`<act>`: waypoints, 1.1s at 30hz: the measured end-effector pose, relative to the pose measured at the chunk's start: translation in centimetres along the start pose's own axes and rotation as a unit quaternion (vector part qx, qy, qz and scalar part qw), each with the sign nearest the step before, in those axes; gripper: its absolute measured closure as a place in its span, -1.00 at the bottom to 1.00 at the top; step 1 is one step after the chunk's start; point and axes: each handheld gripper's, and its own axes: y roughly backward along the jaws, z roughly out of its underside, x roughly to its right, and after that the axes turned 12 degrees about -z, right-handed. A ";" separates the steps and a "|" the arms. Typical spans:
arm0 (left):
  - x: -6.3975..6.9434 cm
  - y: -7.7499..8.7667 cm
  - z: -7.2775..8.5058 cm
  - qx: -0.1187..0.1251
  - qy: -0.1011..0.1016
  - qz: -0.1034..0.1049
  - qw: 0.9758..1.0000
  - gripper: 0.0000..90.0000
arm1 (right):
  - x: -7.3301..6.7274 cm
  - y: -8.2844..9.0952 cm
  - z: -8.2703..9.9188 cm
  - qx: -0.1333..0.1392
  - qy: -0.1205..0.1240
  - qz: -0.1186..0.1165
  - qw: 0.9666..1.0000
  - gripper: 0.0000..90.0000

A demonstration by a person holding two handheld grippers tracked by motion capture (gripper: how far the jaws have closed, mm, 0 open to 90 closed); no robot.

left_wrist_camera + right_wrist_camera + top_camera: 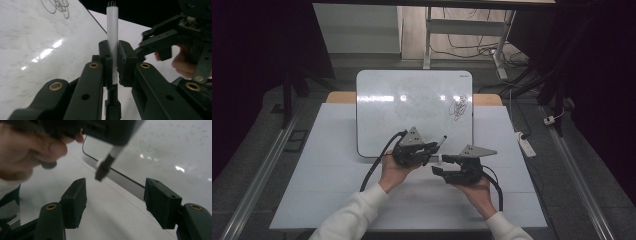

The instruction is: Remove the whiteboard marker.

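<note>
Spanning most of the frame, the white worktop [337,175] carried a whiteboard [412,110] that reached from its far edge toward the middle, with a black scribble [458,107] near the board's far right corner. Over the board's near edge, the left gripper [432,146] was clamped on a white-barrelled marker [112,37], its black cap end [102,171] pointing toward the right gripper [443,165]. That gripper's jaws stood apart with nothing between them, lined up just short of the cap in the right gripper view. The step in hand looked like uncapping the marker. The next move probably called for the right gripper to slide its jaws around the cap, clamp squarely, and pull straight along the barrel while the left held firm.
</note>
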 end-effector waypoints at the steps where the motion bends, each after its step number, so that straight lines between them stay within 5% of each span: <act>1: 0.3 -0.2 0.0 -0.001 -0.003 0.002 1.000 0.83 | 0.0 -0.2 -0.1 0.000 -0.003 -0.002 1.000 -0.16; 15: 1.8 -0.7 -0.1 -0.001 -0.019 0.000 1.000 0.83 | 0.7 -1.1 -0.5 -0.004 -0.065 -0.014 0.998 0.59; 26: 1.9 -0.8 0.0 0.004 -0.014 0.003 1.000 0.79 | 1.2 -1.0 -0.2 -0.008 -0.079 -0.008 0.997 0.71; 33: 0.1 1.5 0.1 0.021 0.017 -0.017 0.999 0.19 | 1.5 -0.6 0.0 0.001 -0.072 0.001 0.997 0.72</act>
